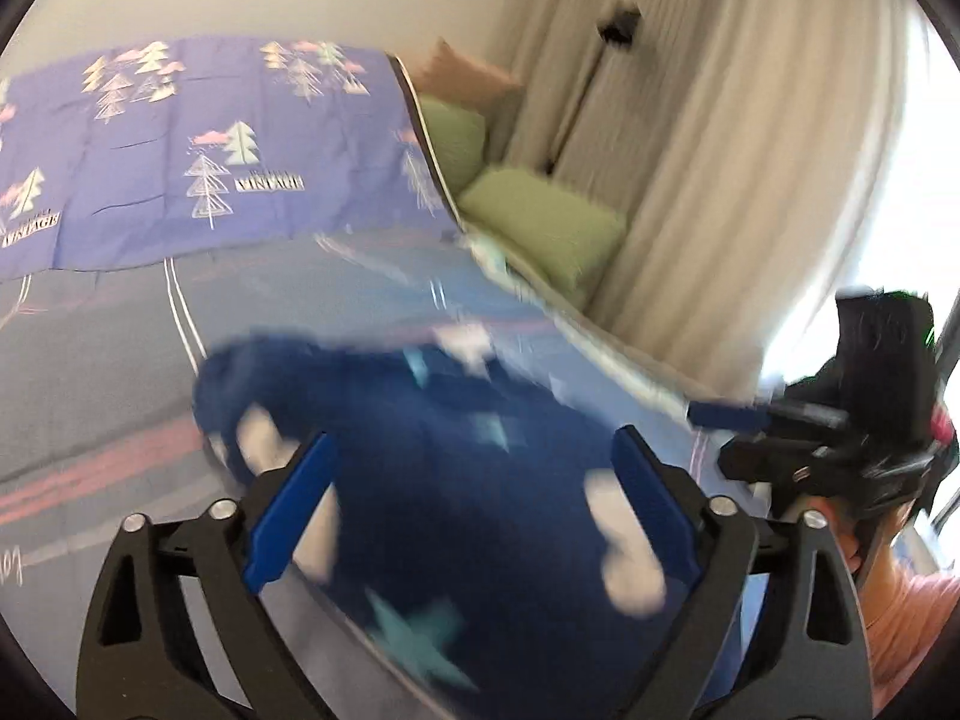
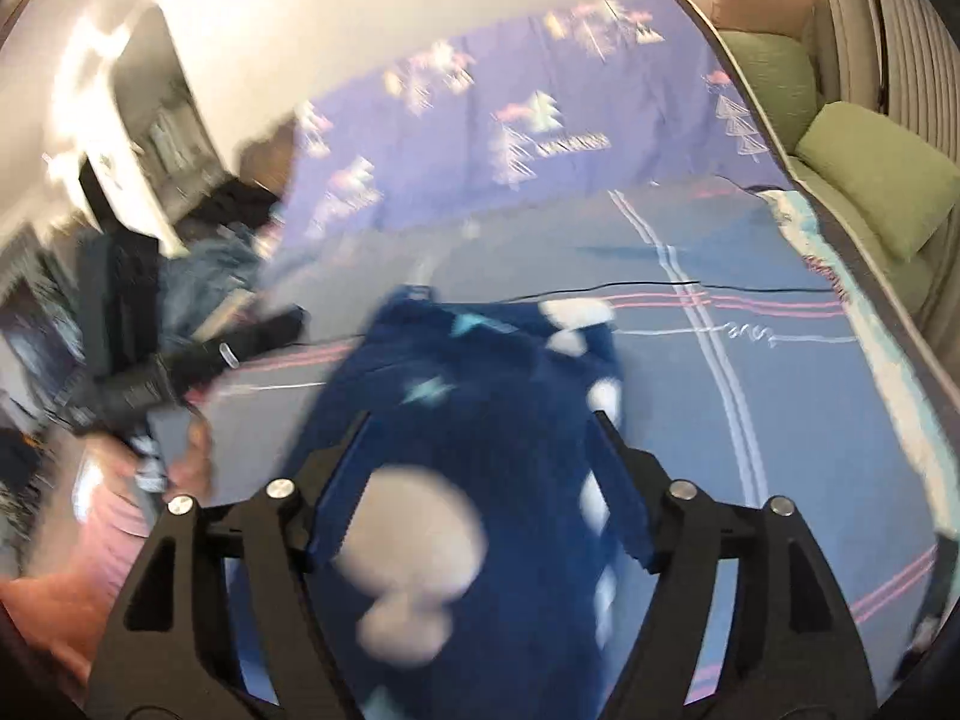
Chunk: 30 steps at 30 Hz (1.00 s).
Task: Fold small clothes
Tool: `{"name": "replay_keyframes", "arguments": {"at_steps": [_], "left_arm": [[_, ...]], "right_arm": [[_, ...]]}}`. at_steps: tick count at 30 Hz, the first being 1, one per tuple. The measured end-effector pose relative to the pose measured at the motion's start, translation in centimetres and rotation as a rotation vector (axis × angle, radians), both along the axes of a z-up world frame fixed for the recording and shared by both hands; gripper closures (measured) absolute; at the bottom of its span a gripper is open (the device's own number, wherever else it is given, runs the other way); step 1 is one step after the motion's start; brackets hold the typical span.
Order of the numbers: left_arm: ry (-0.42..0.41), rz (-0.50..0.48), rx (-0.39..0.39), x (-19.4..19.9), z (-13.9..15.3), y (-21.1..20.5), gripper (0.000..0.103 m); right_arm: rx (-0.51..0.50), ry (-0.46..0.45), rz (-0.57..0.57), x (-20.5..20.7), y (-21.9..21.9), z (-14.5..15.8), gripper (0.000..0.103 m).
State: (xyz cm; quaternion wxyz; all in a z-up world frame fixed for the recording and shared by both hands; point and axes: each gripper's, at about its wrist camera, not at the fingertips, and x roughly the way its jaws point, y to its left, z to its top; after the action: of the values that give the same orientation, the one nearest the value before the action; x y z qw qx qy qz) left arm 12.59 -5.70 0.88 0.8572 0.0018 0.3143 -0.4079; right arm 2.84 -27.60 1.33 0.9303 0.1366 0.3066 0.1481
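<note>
The left tongs [image 1: 474, 504] stand wide, nothing pinched. The navy garment [image 1: 456, 480] lies on the bed [image 1: 90, 372] directly ahead of and beneath them, its long axis running away from both tongs. The right tongs [image 2: 480, 489] also gape wide, straddling the same garment. Both sit equally near. Blur hides the cloth's edges and fold lines.

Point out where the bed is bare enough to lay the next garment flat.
Bare grey bedsheet lies right of the navy garment, out to the green cushions. Left of it is crowded: a dark clothes pile.
</note>
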Motion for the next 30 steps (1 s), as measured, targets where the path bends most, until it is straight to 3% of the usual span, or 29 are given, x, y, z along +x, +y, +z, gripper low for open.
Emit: {"name": "replay_keyframes", "arguments": {"at_steps": [2,3,4,5,6,8,10,14,15,17,19,20,22,24,25,27,30], "left_arm": [[0.060,0.032,0.102,-0.6,-3.6,-1.7,0.001],[0.023,0.054,0.128,-1.2,-4.9,-2.4,0.001],[-0.048,0.061,0.163,-2.0,-5.8,-3.1,0.001],[-0.052,0.060,0.163,-2.0,-5.8,-3.2,0.001],[-0.019,0.062,0.148,-1.6,-5.4,-3.0,0.001],[0.002,0.062,0.149,-1.3,-5.1,-2.9,0.001],[-0.009,0.077,0.143,-1.9,-4.8,-2.5,0.001],[0.059,0.096,0.022,-4.5,-3.1,-0.1,0.001],[0.049,0.083,0.013,-5.7,-2.9,0.7,0.001],[0.005,0.072,0.049,-7.7,-3.1,0.7,0.001],[-0.038,0.086,0.112,-8.9,-4.2,0.4,0.001],[-0.029,0.093,0.127,-9.0,-4.8,0.4,0.001],[0.107,0.084,0.084,-7.9,-6.6,0.8,0.001],[0.231,0.072,0.002,-6.5,-7.7,1.4,0.001],[0.246,0.071,-0.008,-6.4,-7.9,1.4,0.001],[0.200,0.070,0.017,-6.6,-7.8,1.1,0.001],[0.141,0.073,0.069,-7.1,-7.3,0.3,0.001]], "right_arm": [[-0.018,0.081,-0.029,-0.7,0.4,-3.1,0.021],[-0.055,0.174,-0.092,-0.3,0.5,-6.3,0.021],[-0.012,0.199,-0.122,0.0,0.3,-9.0,0.012],[0.052,0.222,-0.118,0.5,-0.1,-10.5,0.009],[0.233,0.258,-0.109,0.9,-2.1,-12.0,0.006],[0.255,0.268,-0.119,0.7,-2.5,-11.1,0.006],[0.186,0.252,-0.156,-0.1,-1.6,-9.9,0.006],[0.038,0.132,-0.188,-3.5,-0.2,-6.4,0.010],[0.011,0.097,-0.200,-4.7,-0.2,-5.6,0.013],[-0.009,0.052,-0.189,-6.3,0.0,-4.4,0.034],[-0.018,0.010,-0.191,-7.3,0.0,-4.0,0.069],[-0.016,-0.015,-0.185,-7.7,0.1,-3.9,0.073],[0.000,-0.044,-0.171,-7.3,-0.2,-4.7,0.079],[-0.023,-0.002,-0.218,-6.9,-0.6,-6.1,0.081],[-0.016,0.007,-0.241,-6.7,-1.1,-6.4,0.081],[0.034,-0.011,-0.263,-7.3,-2.3,-5.9,0.081],[0.020,-0.116,-0.259,-9.2,-2.3,-3.9,0.081]]}}
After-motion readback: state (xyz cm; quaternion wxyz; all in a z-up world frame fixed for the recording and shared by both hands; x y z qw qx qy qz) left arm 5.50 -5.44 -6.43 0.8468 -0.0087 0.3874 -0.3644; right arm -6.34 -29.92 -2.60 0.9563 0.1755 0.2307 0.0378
